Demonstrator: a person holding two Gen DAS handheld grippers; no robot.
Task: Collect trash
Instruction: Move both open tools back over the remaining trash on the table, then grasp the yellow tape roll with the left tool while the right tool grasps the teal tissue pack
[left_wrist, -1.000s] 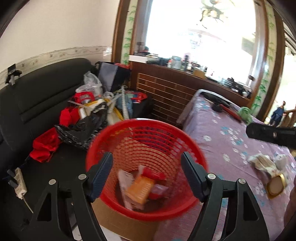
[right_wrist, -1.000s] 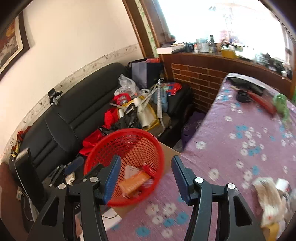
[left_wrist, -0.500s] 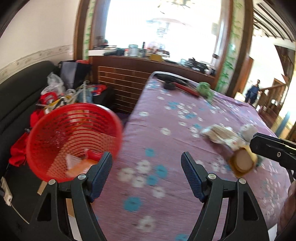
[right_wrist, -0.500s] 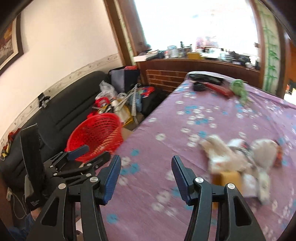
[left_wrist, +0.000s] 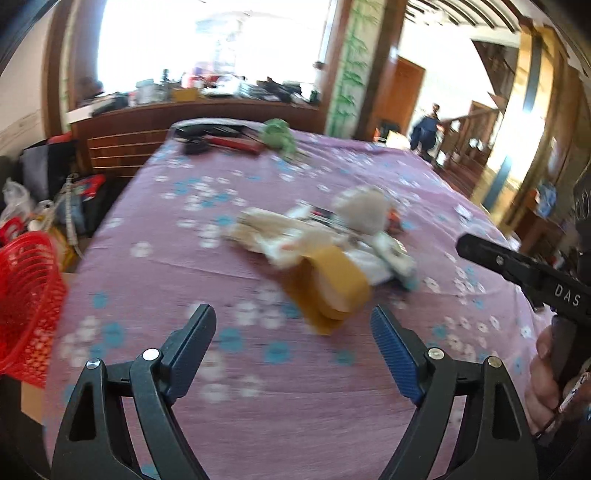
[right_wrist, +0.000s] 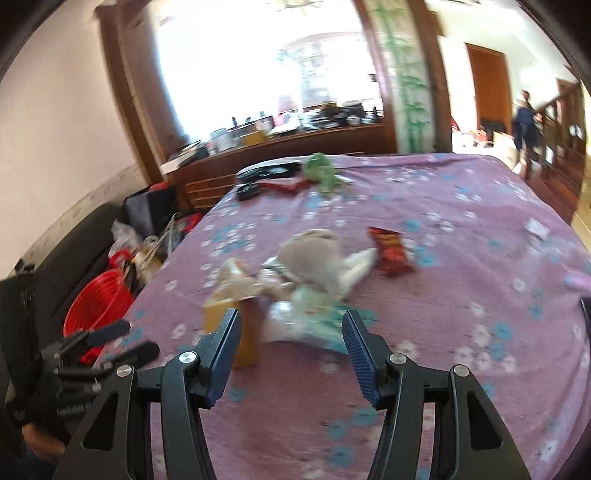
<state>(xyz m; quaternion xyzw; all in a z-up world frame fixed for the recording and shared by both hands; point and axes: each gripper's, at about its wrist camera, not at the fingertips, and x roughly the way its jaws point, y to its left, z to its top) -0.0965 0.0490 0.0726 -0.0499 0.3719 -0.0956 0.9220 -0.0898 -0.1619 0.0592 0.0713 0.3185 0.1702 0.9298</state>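
Purple-clothed table (left_wrist: 155, 266) bears a trash heap (left_wrist: 325, 236), the red basket (left_wrist: 26, 302) off its left edge. Left gripper (left_wrist: 293, 332) is opening, empty; right gripper (right_wrist: 291, 341) spread, empty. Advised: straddle the yellow box (left_wrist: 328, 291) before closing.

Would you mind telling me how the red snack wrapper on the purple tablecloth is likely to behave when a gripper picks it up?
The red snack wrapper looks flat and crinkled, so it is probably very light and floppy. It lies flush on the tablecloth, so pads may slide over it rather than catch an edge. It seems glossy, perhaps slippery, though blur hides detail.
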